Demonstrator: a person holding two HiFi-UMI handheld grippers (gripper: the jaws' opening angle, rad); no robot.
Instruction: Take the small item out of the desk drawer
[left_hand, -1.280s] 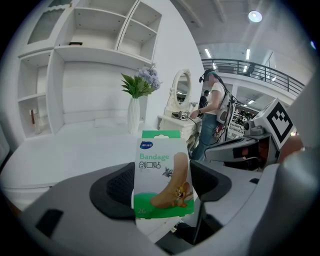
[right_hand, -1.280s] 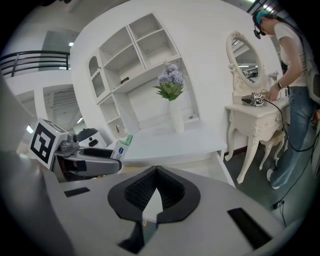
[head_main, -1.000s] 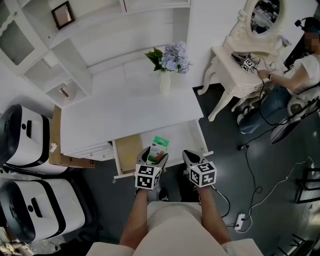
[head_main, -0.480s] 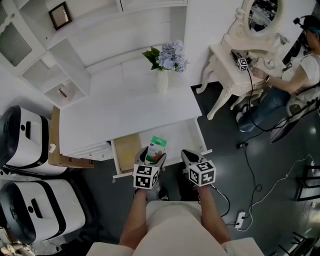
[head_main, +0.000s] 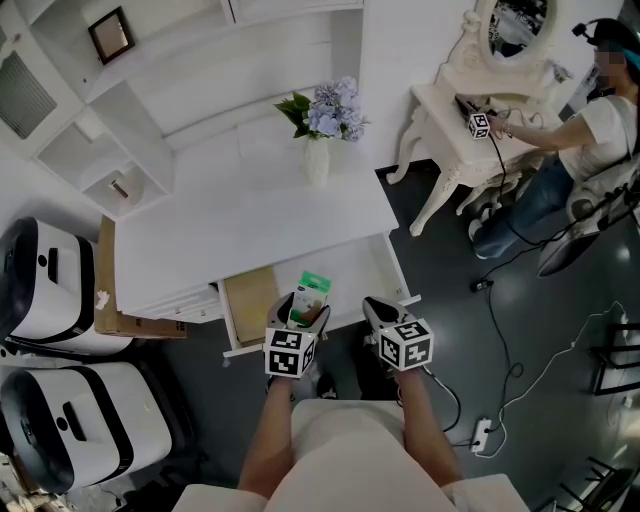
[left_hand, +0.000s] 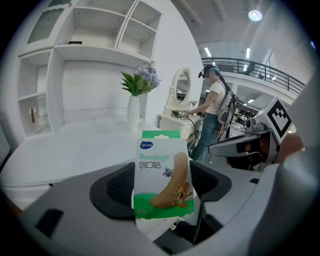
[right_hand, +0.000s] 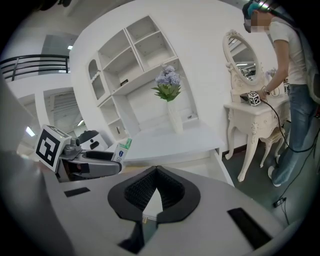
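**Head view: bandage box gripped over the open drawer**

Head view showed the left claw (head_main: 300, 308) clenched on a small flat bandage box (head_main: 313, 290), which stood upright between the two dark pads. From that angle the box overlapped the open drawer (head_main: 365, 268), a shallow white tray pulled out from under the bench (head_main: 240, 225). A tan, cardboard-coloured panel (head_main: 250, 300) lay at the drawer's left end.

In the left gripper view the box was thin card, glossy and rectangular. It had a green top strip, a white face with blue print, a cartoon plaster and a green band at the bottom. The ribbed black pads pressed its two side edges.

The right claw (right_hand: 156, 174) was closed with nothing in it. Its textured pads met at the tips and left a narrow triangular gap beneath. It sat just beside the left claw, at the drawer's front edge.

The bench top was smooth, matte white. Near its back edge stood a slim white vase (head_main: 317, 162) of pale blue flowers (head_main: 330, 108) with green leaves.
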